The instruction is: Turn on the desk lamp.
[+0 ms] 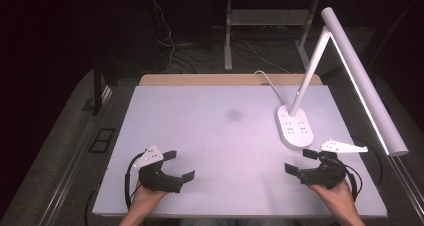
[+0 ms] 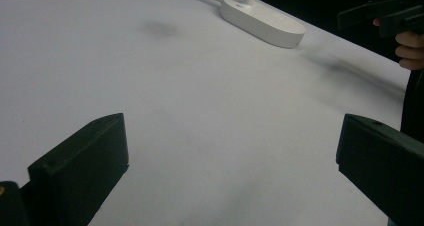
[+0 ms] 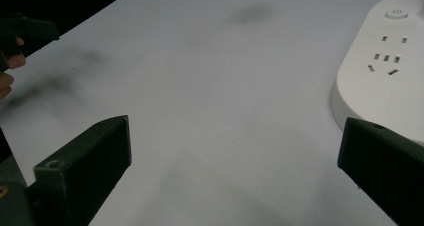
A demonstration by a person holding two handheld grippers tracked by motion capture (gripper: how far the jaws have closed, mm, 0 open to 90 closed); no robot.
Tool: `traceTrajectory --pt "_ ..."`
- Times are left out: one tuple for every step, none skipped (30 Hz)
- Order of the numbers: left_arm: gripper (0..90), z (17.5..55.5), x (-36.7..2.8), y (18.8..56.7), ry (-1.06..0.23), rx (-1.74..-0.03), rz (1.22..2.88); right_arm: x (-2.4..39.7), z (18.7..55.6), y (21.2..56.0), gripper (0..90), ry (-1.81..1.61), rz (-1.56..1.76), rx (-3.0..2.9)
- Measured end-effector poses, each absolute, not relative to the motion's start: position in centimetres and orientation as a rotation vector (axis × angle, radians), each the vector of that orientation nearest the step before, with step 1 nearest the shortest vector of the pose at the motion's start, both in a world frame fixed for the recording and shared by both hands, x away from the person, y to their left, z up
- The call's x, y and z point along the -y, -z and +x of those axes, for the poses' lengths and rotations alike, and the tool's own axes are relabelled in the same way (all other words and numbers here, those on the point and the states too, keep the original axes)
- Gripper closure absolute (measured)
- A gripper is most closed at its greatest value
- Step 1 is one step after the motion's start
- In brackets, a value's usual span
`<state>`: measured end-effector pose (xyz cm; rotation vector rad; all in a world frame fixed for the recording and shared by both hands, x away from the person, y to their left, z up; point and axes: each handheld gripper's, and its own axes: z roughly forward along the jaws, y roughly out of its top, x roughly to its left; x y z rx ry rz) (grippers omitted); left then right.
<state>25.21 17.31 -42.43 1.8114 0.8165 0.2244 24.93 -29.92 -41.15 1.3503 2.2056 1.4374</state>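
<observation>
Beyond the right tool, lamp head cropped.

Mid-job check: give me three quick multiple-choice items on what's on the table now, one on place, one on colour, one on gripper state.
1. Where does the lamp base stand?
A. right half of the table
B. left edge
C. on the floor

2. What colour is the desk lamp?
A. black
B. white
C. red

3. How is the left gripper?
A. shut on a cable
B. open, holding nothing
C. shut on the lamp

Answers: 1 A, the base sits just beyond the right gripper. 2 B, base, stem and head are white. 3 B, its fingers stand wide apart over the bare table.
</observation>
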Motion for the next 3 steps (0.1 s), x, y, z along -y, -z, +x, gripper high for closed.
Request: traceTrajectory --pt "0.0 25.22 -17.3 42.44 -0.225 -0.816 1.814 29.81 24.71 41.29 0.4 -1.438 1.341 -2.208" --pt "0.0 25.22 -17.29 42.45 -0.226 -0.817 1.814 29.79 24.64 41.43 0.4 -1.438 1.326 -2.202" --pt "0.0 25.23 -17.28 42.45 -0.225 -0.818 1.813 29.78 24.58 41.52 0.4 -1.442 1.327 -2.201"
